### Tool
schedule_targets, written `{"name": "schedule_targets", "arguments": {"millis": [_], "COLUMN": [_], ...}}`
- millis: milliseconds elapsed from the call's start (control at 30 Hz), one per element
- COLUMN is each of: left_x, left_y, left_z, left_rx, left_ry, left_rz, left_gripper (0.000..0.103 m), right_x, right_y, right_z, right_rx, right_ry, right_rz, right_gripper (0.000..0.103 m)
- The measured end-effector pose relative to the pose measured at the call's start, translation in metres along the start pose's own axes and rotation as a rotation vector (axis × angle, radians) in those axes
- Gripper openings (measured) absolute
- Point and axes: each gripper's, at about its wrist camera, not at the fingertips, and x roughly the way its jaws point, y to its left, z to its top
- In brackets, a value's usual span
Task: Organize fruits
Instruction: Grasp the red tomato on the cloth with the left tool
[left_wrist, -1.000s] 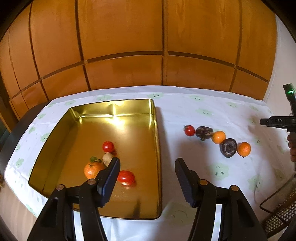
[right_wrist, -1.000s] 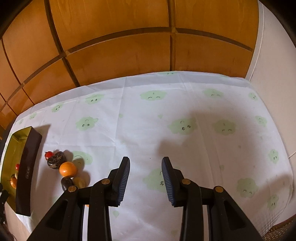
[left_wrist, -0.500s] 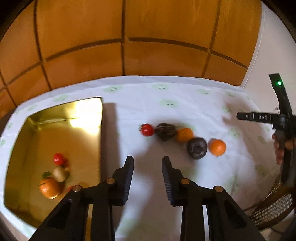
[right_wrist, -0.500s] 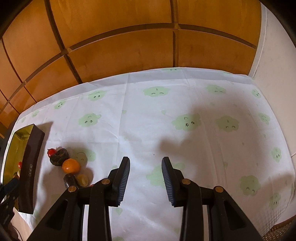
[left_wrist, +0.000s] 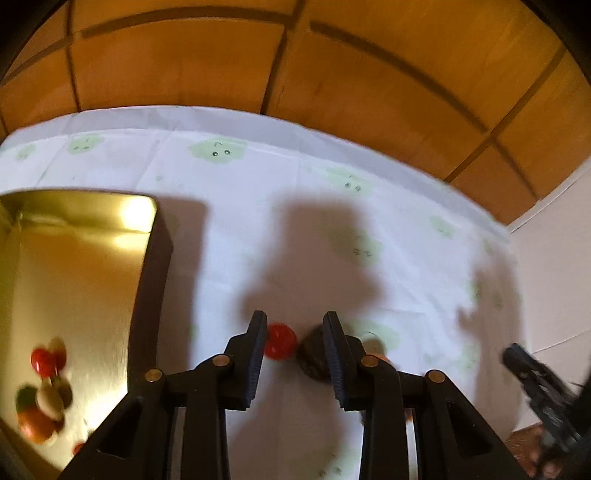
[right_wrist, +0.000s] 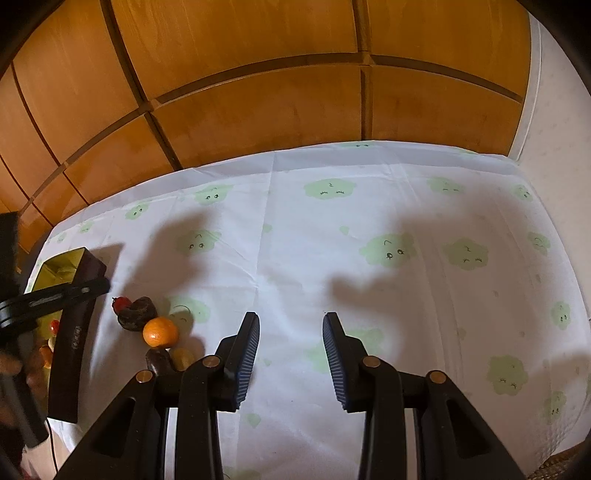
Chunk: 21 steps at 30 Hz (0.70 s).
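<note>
Now we line left gripper (left_wrist: 294, 354) on red tomato (left_wrist: 280, 340), on cloth just right of gold tray (left_wrist: 146, 218) — jaws part-open, empty. Centre it, avoid dark fruit (left_wrist: 312, 357). Right gripper (right_wrist: 290, 354) half-open, idle.

black fingers (left_wrist: 255, 354), ribbed pads; brass screws (right_wrist: 209, 362)

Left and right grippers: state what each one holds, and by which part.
Nothing is held. The left gripper is open above the small red tomato and dark wrinkled fruit; the right gripper is open over the white cloud-print tablecloth.
</note>
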Motion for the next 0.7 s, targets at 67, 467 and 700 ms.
{"name": "schedule_targets", "arguments": {"millis": [67,467,700], "left_x": [0.011,0.029,0.016], "left_y": [-0.004,0.005,0.004], "left_z": [0.005,-0.011,-0.038], "left_rx": [0.046,0.124,0.203], "left_ry": [0.024,0.099,0.062], "left_rz": [0.053,0.087,0.099], "left_gripper": [0.032,0.031,0.029], "right_x": [0.000,0.003,0.006], "right_y": [-0.001,-0.010,-0.009], "right_z": [0.000,0.003,0.001], "right_rx": [0.005,0.032,0.020], "right_ry": [0.000,0.015,0.021], "right_rz": [0.007,0.003,-0.013], "right_gripper": [0.036,0.036,0.036]}}
